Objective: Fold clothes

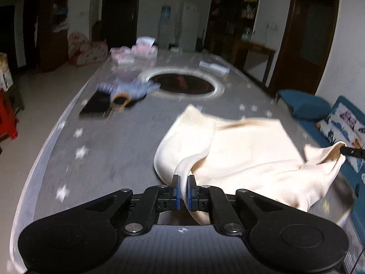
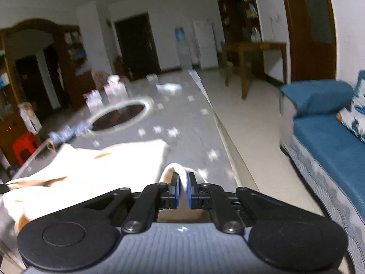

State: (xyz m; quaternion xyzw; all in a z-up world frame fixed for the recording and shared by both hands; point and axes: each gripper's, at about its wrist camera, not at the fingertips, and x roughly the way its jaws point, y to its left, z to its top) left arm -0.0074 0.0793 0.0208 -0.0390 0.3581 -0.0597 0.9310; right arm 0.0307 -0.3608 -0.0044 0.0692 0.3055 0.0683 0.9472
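Note:
A cream garment (image 1: 246,150) lies partly spread on the grey star-patterned table (image 1: 109,150). My left gripper (image 1: 183,188) is shut on a bunched edge of it at the near left and holds it off the table. My right gripper (image 2: 181,189) is shut on another edge of the same cream garment (image 2: 91,166). The right gripper's tip also shows at the far right of the left wrist view (image 1: 351,151), pinching a lifted corner. Both views are blurred.
A blue-striped garment (image 1: 124,90) lies mid-table beside a dark round inset (image 1: 182,83) and a black panel (image 1: 95,105). Pink and white packets (image 1: 134,52) sit at the far end. A blue sofa (image 2: 330,137) stands right of the table, a red stool (image 1: 6,116) on the left.

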